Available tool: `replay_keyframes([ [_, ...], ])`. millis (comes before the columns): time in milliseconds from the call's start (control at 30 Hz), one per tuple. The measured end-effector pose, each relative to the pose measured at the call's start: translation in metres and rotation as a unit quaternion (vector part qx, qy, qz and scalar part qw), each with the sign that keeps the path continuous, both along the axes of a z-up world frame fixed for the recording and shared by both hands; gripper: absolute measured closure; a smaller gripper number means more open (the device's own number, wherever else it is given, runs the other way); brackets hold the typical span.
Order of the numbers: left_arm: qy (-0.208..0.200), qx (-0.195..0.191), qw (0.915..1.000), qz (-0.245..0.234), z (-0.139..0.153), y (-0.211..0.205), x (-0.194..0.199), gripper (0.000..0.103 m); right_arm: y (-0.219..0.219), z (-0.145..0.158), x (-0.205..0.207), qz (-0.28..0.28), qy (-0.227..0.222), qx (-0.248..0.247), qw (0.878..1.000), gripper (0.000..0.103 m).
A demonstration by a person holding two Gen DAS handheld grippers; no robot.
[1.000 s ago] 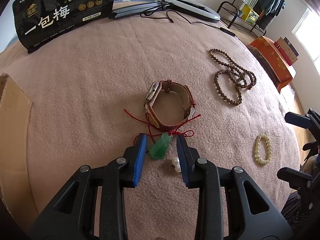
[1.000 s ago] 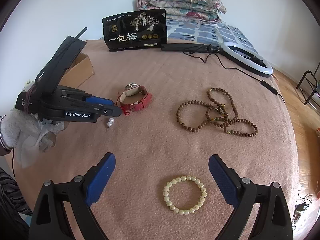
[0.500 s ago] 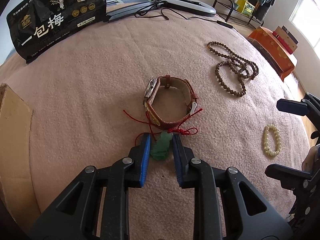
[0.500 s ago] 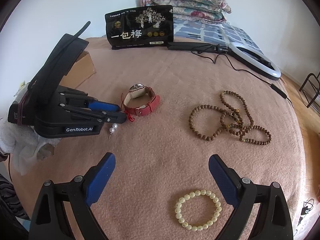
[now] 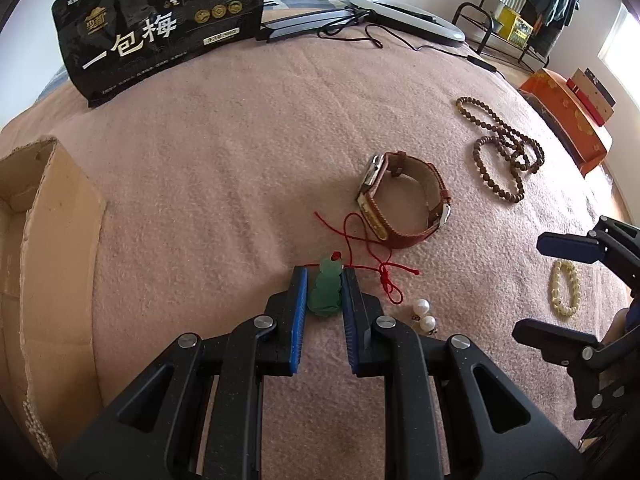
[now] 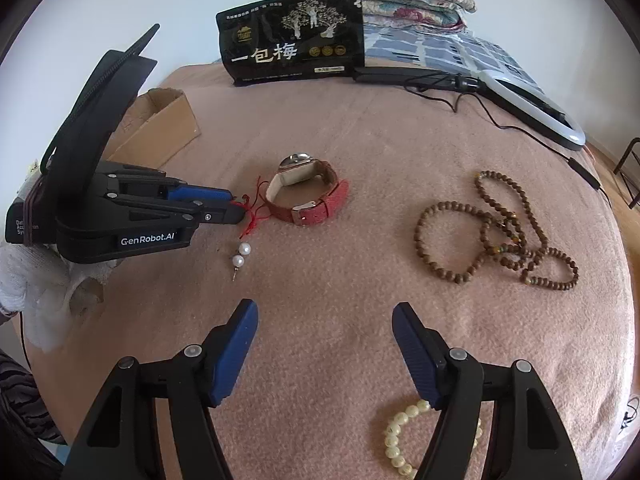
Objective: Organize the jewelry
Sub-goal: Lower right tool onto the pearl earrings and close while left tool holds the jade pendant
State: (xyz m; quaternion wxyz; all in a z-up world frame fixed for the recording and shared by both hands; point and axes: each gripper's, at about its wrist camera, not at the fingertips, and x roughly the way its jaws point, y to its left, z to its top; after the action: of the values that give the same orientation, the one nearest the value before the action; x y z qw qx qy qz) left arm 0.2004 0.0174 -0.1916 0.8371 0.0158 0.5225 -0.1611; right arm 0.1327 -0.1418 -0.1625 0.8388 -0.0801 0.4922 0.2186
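Left gripper (image 5: 324, 300): blue pads closed against both sides of green jade pendant (image 5: 326, 292), pendant pinched between them just over pink blanket (image 5: 240, 140). Red cord (image 5: 372, 256) trailing from pendant top toward red-strap watch (image 5: 404, 200), lying looped on blanket. Pearl earrings (image 5: 424, 316) just right of left gripper, on blanket. Right gripper (image 6: 324, 344): jaws spread wide, nothing between pads, positioned above cream bead bracelet (image 6: 400, 436). Brown bead necklace (image 6: 500, 232) lying well right of watch. Cardboard box (image 5: 36, 220) at left edge. Black snack bag (image 6: 292, 40) upright at far side.
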Motion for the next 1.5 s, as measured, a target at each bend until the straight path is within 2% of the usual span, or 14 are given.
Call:
replay_keyframes([
  [167, 0.001, -0.006, 0.9999, 0.011, 0.0, 0.008, -0.004, 0.086, 0.021, -0.008, 0.006, 0.015, -0.003, 0.006, 1.0, 0.033],
  [267, 0.007, -0.014, 0.9997, 0.016, 0.0, 0.012, -0.004, 0.086, 0.031, -0.014, 0.01, 0.021, 0.004, 0.015, 1.0, 0.043],
  [400, 0.007, -0.018, 0.9997, 0.017, -0.001, 0.014, -0.003, 0.086, 0.04, -0.017, 0.012, 0.028, 0.003, 0.017, 0.999, 0.048],
  [467, 0.005, -0.016, 0.9997, 0.015, -0.001, 0.013, -0.003, 0.086, 0.042, -0.017, 0.012, 0.033, 0.002, 0.017, 0.999, 0.056],
  [900, 0.008, -0.022, 0.9995, 0.022, -0.001, 0.017, -0.004, 0.086, 0.063, -0.019, 0.01, 0.068, -0.014, -0.004, 0.998, 0.074],
  [1067, 0.009, -0.023, 0.9995, 0.022, -0.001, 0.017, -0.004, 0.086, 0.066, -0.02, 0.009, 0.076, -0.01, 0.002, 0.997, 0.086],
  [1500, 0.008, -0.023, 0.9995, 0.021, -0.002, 0.017, -0.004, 0.086, 0.065, -0.02, 0.007, 0.067, -0.008, -0.002, 0.998, 0.085],
])
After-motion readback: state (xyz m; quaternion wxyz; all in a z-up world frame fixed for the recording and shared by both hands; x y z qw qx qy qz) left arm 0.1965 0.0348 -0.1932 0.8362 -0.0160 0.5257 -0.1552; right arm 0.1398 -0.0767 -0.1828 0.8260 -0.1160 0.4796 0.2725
